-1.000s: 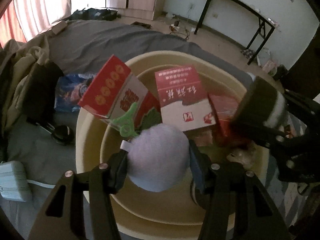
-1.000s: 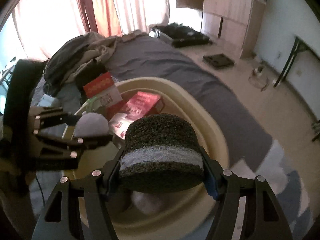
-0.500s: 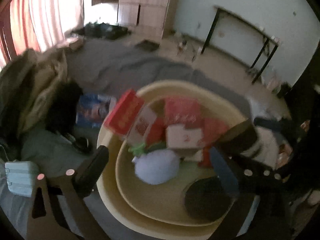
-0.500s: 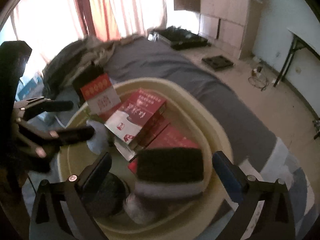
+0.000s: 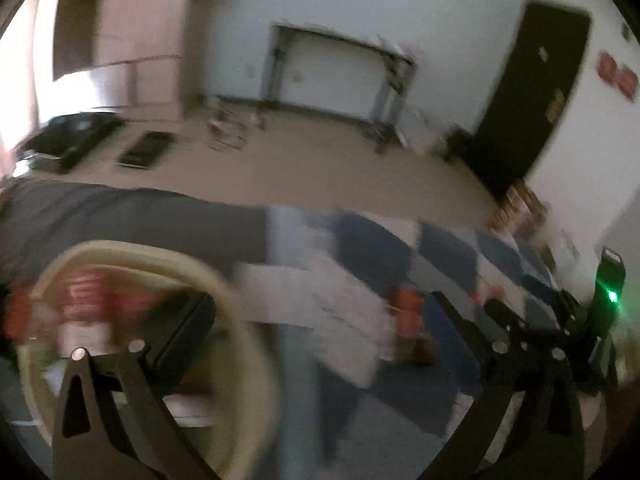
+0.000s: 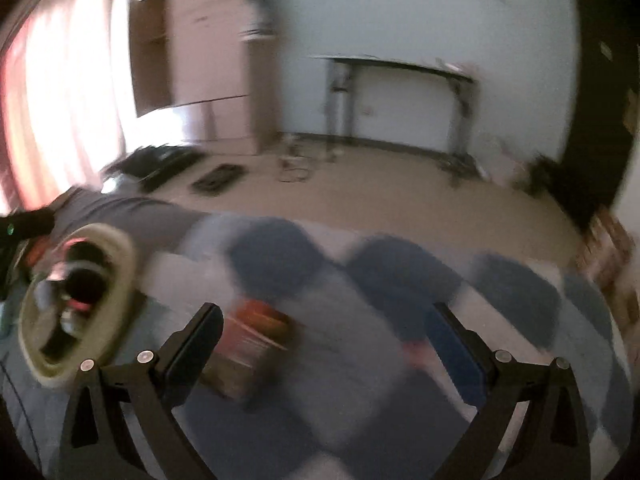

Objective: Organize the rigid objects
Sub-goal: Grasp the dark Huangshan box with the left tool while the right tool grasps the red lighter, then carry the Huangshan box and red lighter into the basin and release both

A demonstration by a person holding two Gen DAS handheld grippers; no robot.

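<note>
Standing wide apart with nothing between them, the fingers of the left gripper [image 5: 320, 320] frame a blurred stretch of blue-and-white checked bedding [image 5: 440, 248]. The cream basin [image 5: 256, 344] sits at the lower left of the left wrist view, its rim passing just behind the left finger; red boxes [image 5: 84, 292] show inside it, too smeared to read. A small red box [image 5: 408, 316] lies on the bedding between the two fingers, nearer the right one and clear of both.

The right gripper [image 6: 328, 328] is likewise spread wide and empty. In its view the basin [image 6: 120, 280] lies well to the left, outside the fingers, with a dark round object [image 6: 86, 284] inside. A red box [image 6: 256, 336] rests on the bedding [image 6: 360, 360] just beside the inner face of the left finger; contact cannot be judged through the blur. A small pinkish item [image 6: 416, 350] lies near the right finger, kind not discernible.

Both views are heavily motion-blurred. Beyond the bed, a black-legged table [image 6: 400, 68] stands against the white wall.
</note>
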